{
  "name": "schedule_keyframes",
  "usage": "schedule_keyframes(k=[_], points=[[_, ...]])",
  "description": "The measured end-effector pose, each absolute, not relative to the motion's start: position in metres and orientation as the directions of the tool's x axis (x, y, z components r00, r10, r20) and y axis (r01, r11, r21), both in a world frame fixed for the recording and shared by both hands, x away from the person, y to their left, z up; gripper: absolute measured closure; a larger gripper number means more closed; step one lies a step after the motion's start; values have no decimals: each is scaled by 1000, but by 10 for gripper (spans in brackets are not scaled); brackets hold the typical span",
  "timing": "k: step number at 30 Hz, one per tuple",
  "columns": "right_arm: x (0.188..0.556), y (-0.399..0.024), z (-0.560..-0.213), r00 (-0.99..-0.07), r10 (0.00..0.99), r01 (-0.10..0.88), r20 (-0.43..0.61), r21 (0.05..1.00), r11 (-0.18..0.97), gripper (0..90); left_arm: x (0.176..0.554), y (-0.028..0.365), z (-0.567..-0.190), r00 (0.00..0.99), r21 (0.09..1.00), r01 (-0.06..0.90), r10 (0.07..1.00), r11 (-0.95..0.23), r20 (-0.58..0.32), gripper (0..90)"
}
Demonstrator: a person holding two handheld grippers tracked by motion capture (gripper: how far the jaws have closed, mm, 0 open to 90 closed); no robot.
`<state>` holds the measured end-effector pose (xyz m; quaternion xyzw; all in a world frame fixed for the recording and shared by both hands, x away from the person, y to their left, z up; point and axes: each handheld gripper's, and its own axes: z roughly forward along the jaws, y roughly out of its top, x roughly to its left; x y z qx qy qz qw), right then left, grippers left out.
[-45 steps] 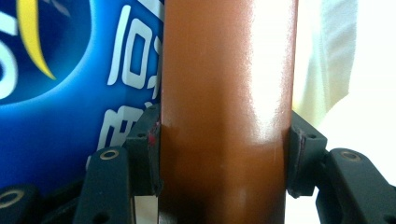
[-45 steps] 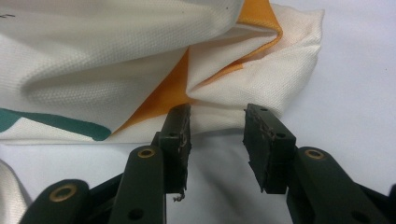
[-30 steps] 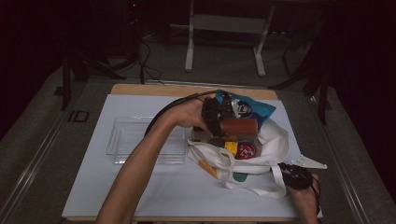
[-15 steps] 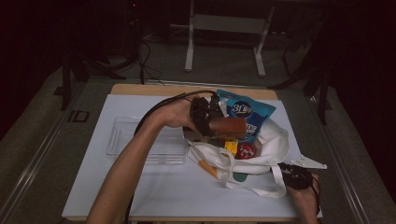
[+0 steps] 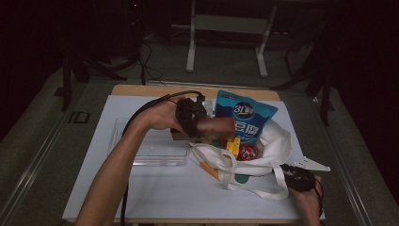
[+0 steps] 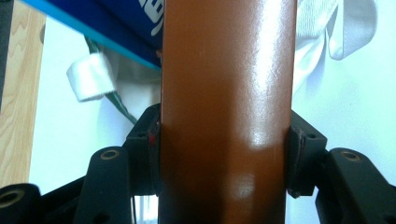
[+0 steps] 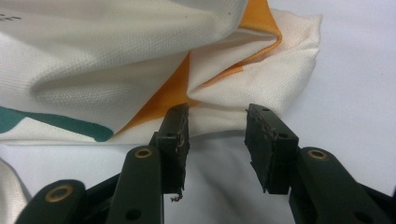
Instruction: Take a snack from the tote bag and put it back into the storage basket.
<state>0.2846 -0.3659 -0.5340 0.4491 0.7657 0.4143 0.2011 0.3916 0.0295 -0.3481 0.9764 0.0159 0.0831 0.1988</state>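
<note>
My left gripper is shut on a glossy brown cylinder-like container and holds it level above the table, just left of an open white tote bag. In the left gripper view both pads clamp the brown container. A blue snack pouch leans at the bag's far side. My right gripper rests low at the bag's near right corner. In the right gripper view it stands open, nothing between its pads, right in front of the bag's fabric.
A clear plastic tray lies left of the bag on the white sheet. A yellow item and a red round item sit in the bag's mouth. Bag handles trail toward the near edge. The wooden table edge runs behind.
My left hand has carried the brown container leftward, off the bag's mouth toward the tray, uncovering more of the blue pouch. The right gripper has stayed put.
</note>
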Motion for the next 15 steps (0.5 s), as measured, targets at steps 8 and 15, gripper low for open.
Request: schedule_keyframes(k=[8, 15], points=[[283, -367, -533, -511, 857, 512, 68, 825, 240, 592, 390, 47, -352, 983, 388, 17, 86, -922, 161, 429], [283, -368, -534, -510, 857, 509, 69, 828, 236, 590, 388, 62, -348, 981, 376, 31, 100, -926, 166, 429]])
